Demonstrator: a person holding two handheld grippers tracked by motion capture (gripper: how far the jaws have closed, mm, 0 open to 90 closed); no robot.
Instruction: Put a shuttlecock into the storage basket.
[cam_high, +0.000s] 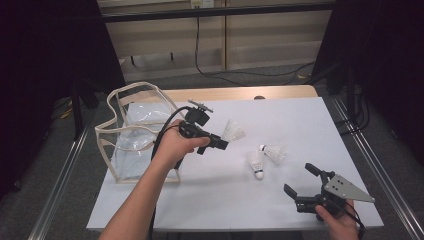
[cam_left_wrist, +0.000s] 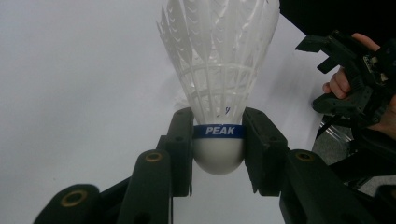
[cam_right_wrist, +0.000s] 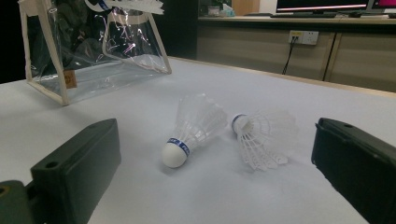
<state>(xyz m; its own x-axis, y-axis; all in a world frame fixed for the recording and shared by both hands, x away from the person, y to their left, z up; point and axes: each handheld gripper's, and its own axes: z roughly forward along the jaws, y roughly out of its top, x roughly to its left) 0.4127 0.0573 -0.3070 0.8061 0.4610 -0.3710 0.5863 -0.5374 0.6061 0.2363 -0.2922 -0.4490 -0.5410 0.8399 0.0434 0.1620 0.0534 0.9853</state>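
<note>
White plastic feathers fan out from the held shuttlecock (cam_left_wrist: 218, 70), and the left gripper view gives what the high view cannot: a rounded white cork base ringed by a blue band printed PEAK, pinched at that band between the two black jaws of the left gripper (cam_left_wrist: 218, 140), which is clamped on it. From above, that same shuttlecock (cam_high: 232, 132) is just a small pale cone at the tip of the left gripper (cam_high: 224, 144), lifted off the white table (cam_high: 300, 120) and lying to the right of the clear tote bag (cam_high: 131, 131) with cream trim, skirt pointing away from the bag. The person's left hand (cam_high: 176, 145) wraps the gripper's body, the forearm rising from the bottom edge toward the bag, the tool held roughly level. Two more shuttlecocks lie on the table farther right of the bag, close together: one (cam_high: 256, 163) with its cork toward the person, the other (cam_high: 272, 152) on its side. The right gripper view shows them low and near, the first shuttlecock (cam_right_wrist: 194, 128) with its blue-banded cork pointing at the camera, the second (cam_right_wrist: 261, 135) beside it, its cork almost touching the first one's skirt, and the bag (cam_right_wrist: 88, 51) standing behind. The right gripper (cam_high: 298, 181), held in the right hand (cam_high: 340, 220) at the table's near edge, far from the bag, has its jaws spread wide with nothing between them.
</note>
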